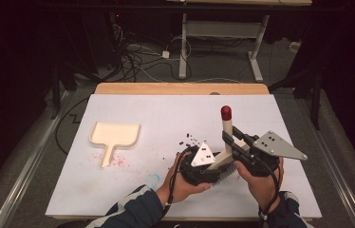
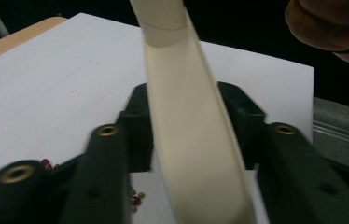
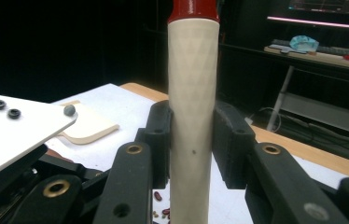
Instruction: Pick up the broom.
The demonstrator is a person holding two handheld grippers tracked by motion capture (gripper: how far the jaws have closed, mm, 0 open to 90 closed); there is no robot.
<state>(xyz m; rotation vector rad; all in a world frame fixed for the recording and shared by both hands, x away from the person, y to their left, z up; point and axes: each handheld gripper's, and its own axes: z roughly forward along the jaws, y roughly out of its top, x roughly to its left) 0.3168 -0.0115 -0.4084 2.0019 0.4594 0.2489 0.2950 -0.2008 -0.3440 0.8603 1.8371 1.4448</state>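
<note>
Brush (image 1: 226,137) | right gripper (image 3: 192,135) clamps handle | left gripper (image 2: 192,126) apparently clamps brush head

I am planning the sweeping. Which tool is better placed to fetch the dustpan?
Probably left: the left tool is nearer the dustpan, and the right tool clamps the brush handle.

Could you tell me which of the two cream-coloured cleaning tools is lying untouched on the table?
The dustpan, flat on the white table at the left. The brush is clamped in the right gripper by its red-capped handle, with the left gripper closed on its head.
</note>
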